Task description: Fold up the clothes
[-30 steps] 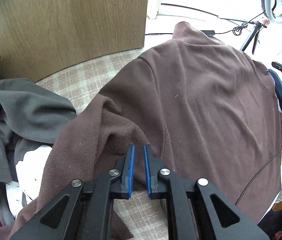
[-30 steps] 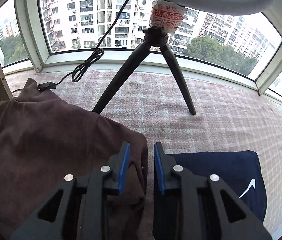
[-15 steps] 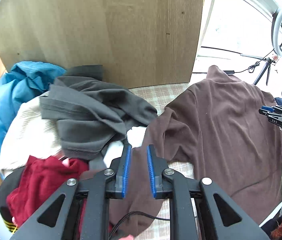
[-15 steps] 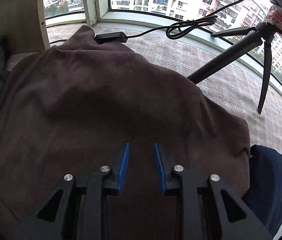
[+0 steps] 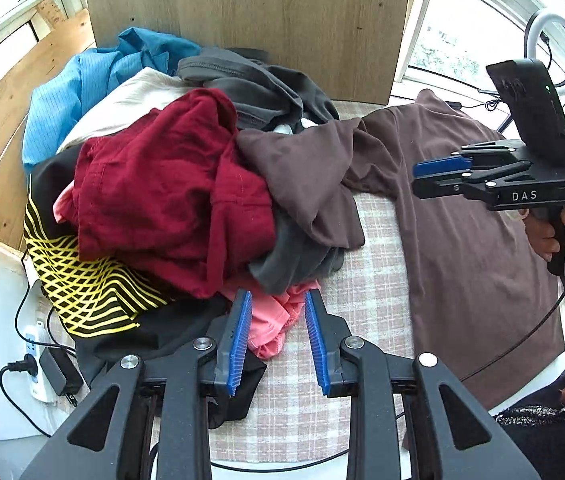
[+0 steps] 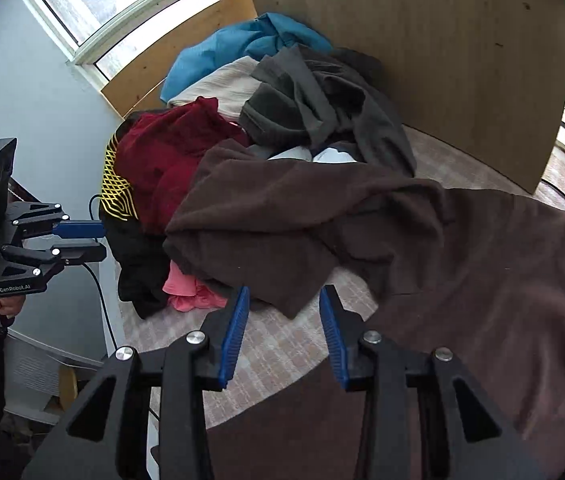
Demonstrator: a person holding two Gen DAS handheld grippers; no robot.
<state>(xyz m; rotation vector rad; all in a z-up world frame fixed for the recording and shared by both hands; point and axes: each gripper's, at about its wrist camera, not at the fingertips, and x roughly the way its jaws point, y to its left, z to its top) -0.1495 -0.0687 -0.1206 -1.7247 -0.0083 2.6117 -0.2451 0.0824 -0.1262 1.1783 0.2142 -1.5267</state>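
Brown garment sleeve, end beneath pile

Brown garment — far end cut off by frame edge.

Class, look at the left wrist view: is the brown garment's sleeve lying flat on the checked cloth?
No: the brown garment's sleeve is draped up over the clothes pile.

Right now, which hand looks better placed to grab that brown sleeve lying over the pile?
Probably the right. The right gripper points at the brown garment's sleeve just ahead, fingers opening with nothing between them. The left gripper, also opening and empty, faces the pink cloth instead.
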